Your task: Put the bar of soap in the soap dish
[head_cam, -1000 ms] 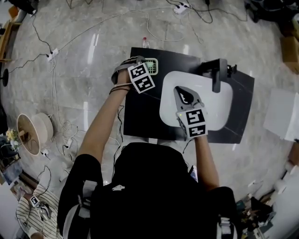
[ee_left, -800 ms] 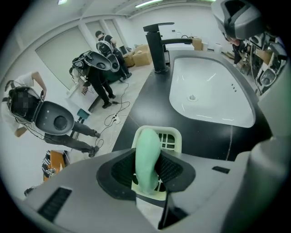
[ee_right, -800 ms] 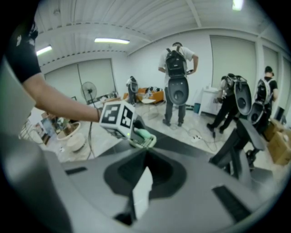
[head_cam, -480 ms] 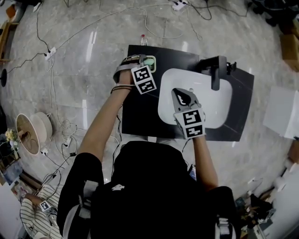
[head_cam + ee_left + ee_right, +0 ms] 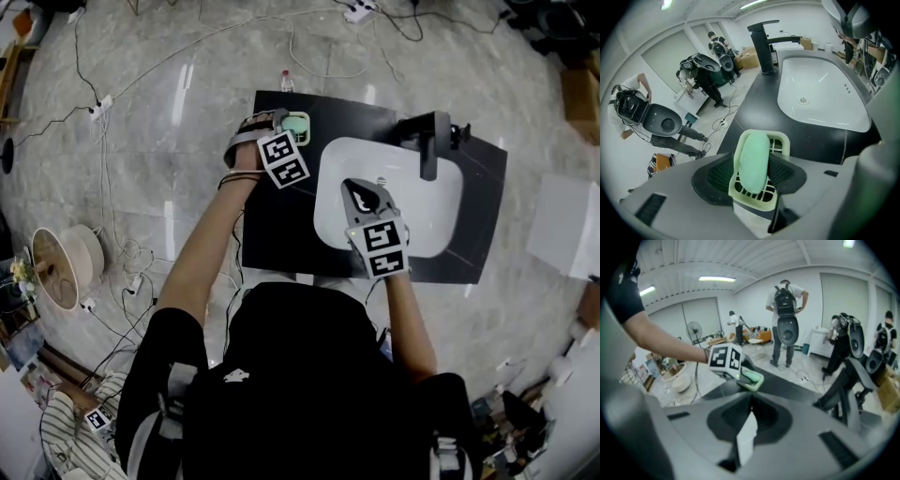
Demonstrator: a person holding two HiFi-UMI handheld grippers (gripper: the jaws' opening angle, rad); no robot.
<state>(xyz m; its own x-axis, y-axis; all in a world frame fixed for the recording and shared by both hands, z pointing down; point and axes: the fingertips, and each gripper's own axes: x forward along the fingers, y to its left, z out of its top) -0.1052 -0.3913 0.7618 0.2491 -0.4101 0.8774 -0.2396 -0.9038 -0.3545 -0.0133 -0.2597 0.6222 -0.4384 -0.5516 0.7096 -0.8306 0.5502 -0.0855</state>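
The pale green bar of soap [image 5: 753,161] lies in the cream slotted soap dish [image 5: 780,140] on the black countertop [image 5: 277,234], left of the sink. My left gripper [image 5: 752,174] straddles the dish from above. Its jaws are opening, with the soap between them and the pads off its sides. From the head view the soap [image 5: 298,125] shows in the dish [image 5: 304,140] just past the left gripper [image 5: 289,127]. My right gripper [image 5: 364,192] hovers over the white sink basin [image 5: 422,225], shut and empty. The right gripper view shows its shut jaws [image 5: 751,404] aimed at the dish [image 5: 752,377].
A black faucet [image 5: 431,141] stands at the far side of the basin. White cables and power strips [image 5: 103,105] trail over the marble floor. Other people [image 5: 786,324] with gear stand in the room beyond the counter.
A second ago the dish's grid was bare beside the left gripper; now the soap lies in it. The right gripper has stayed over the basin.
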